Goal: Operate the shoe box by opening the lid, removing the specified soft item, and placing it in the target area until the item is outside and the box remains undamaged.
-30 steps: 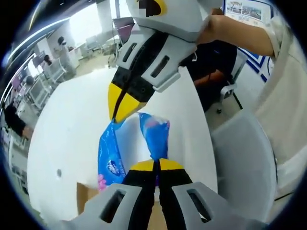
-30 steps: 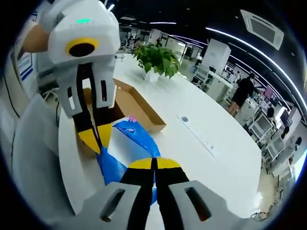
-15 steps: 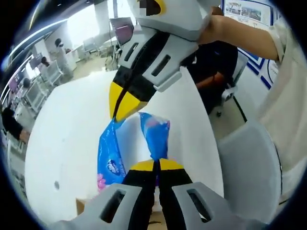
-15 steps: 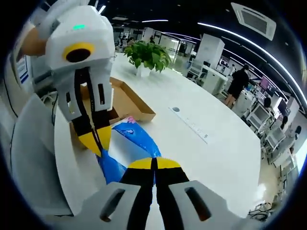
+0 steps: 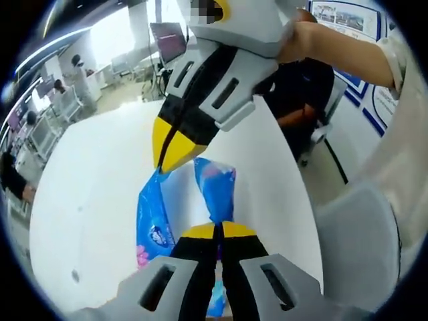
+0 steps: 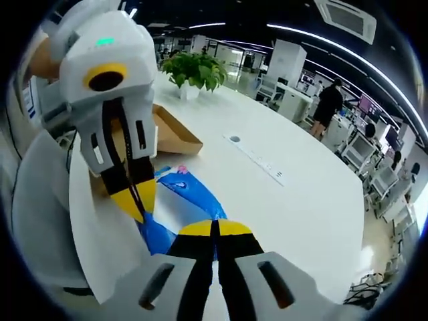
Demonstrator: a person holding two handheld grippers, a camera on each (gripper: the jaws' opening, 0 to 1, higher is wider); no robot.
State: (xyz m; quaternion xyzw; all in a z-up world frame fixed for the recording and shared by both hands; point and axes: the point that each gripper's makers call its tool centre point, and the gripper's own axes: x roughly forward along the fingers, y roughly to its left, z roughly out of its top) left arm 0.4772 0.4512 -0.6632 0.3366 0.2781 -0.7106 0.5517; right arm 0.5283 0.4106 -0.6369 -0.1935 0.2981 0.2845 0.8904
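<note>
Blue crinkly plastic pack (image 5: 215,190) pinched taut between left tool (image 5: 218,231) and right tool (image 6: 215,227), above glossy white table (image 6: 294,200).

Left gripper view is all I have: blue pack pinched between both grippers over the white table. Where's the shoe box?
Observer: The shoe box sits open on the table, behind the left gripper.
Operator: Is the pack out of it?
Observer: Yes, the blue pack hangs in front of the box, apart from it.
Operator: What's past the box?
Observer: A potted plant stands on the table beyond it.
</note>
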